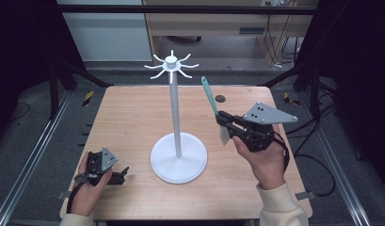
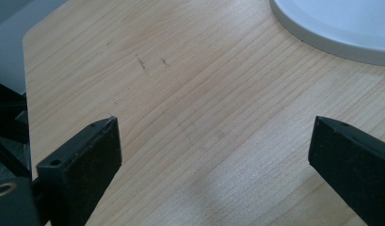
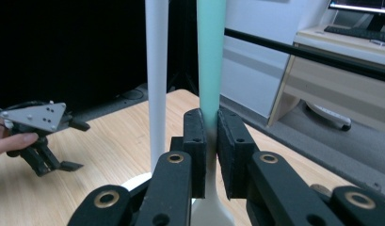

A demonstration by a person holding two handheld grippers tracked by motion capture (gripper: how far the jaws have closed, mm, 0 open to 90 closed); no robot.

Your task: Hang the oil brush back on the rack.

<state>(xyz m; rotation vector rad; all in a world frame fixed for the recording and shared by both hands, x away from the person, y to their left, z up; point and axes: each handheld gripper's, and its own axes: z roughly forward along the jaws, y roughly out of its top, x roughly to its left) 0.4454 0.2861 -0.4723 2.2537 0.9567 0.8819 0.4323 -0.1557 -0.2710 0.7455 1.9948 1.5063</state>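
Observation:
A white hanging stand (image 1: pixel 177 117) with a round base (image 1: pixel 179 157) and hooked arms at its top (image 1: pixel 171 66) rises from the middle of the wooden table. My right gripper (image 1: pixel 224 120) is shut on a spatula with a teal handle (image 1: pixel 209 96) and a pale blade (image 1: pixel 223 134), held upright to the right of the pole. In the right gripper view the pads clamp the teal handle (image 3: pixel 211 61) beside the white pole (image 3: pixel 157 75). My left gripper (image 1: pixel 122 174) rests on the table at the front left, open, with bare wood between its fingers (image 2: pixel 82 160).
The table (image 1: pixel 129 113) has a small dark hole (image 1: pixel 220 99) near its far edge. The stand's base edge (image 2: pixel 331 28) lies just ahead of my left gripper. Black frame bars and cables surround the table; a cabinet stands behind.

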